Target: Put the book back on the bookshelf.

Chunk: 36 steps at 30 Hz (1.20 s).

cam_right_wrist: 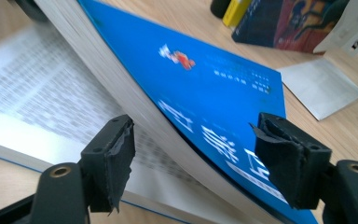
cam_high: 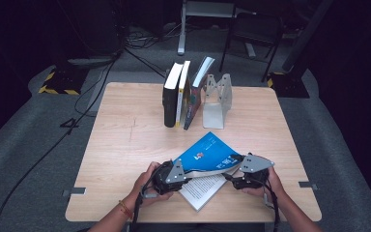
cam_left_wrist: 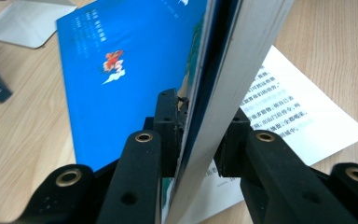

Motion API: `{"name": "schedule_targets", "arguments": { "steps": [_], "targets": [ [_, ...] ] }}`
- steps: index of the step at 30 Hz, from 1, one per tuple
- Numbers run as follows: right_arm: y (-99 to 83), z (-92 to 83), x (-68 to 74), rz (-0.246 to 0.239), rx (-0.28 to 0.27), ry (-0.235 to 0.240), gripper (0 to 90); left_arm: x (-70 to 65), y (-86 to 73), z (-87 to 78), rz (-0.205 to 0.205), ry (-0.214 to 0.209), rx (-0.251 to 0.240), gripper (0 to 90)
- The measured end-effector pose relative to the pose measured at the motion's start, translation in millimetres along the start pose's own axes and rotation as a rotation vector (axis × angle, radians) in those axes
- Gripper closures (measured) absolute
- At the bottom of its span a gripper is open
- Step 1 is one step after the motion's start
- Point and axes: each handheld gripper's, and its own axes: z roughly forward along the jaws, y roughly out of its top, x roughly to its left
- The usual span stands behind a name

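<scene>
Wooden table (cam_high: 125, 145) | blue book (cam_high: 207, 154) before bookend (cam_high: 217, 99), half-open | left gripper (cam_left_wrist: 200, 135) clamps cover-and-page block; right gripper (cam_right_wrist: 191, 154) straddles it unclamped | advice: lower evenly, avoid creasing.

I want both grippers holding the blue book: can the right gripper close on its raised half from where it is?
Probably yes. The right gripper stands open with the blue book already between its fingers, nothing else in the gap. The left gripper holds the opposite edge.
</scene>
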Motion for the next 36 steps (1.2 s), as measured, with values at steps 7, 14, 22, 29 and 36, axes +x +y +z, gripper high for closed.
{"name": "schedule_targets", "arguments": {
  "steps": [7, 14, 22, 29, 36],
  "targets": [
    [-10.7, 12.2, -16.3, 0.053, 0.035, 0.022, 35.1, 14.6, -11.5, -11.6, 0.0, -0.001, 0.023, 72.6],
    [0.6, 6.5, -16.5, -0.041, -0.003, 0.042, 59.5, 34.0, -26.1, -24.8, -0.061, 0.024, 0.012, 69.3],
    [21.2, 10.9, 9.9, -0.157, 0.033, 0.03, 71.3, 33.3, -25.9, -32.0, -0.052, 0.091, 0.068, 55.6],
    [32.9, 9.0, 22.5, -0.153, 0.083, 0.019, 72.2, 6.2, -3.1, -29.1, 0.002, 0.088, 0.055, 50.1],
    [39.7, 8.0, 30.7, -0.195, 0.085, 0.041, 72.4, 9.6, -8.2, -24.6, -0.011, 0.073, 0.077, 67.6]
  ]
}}
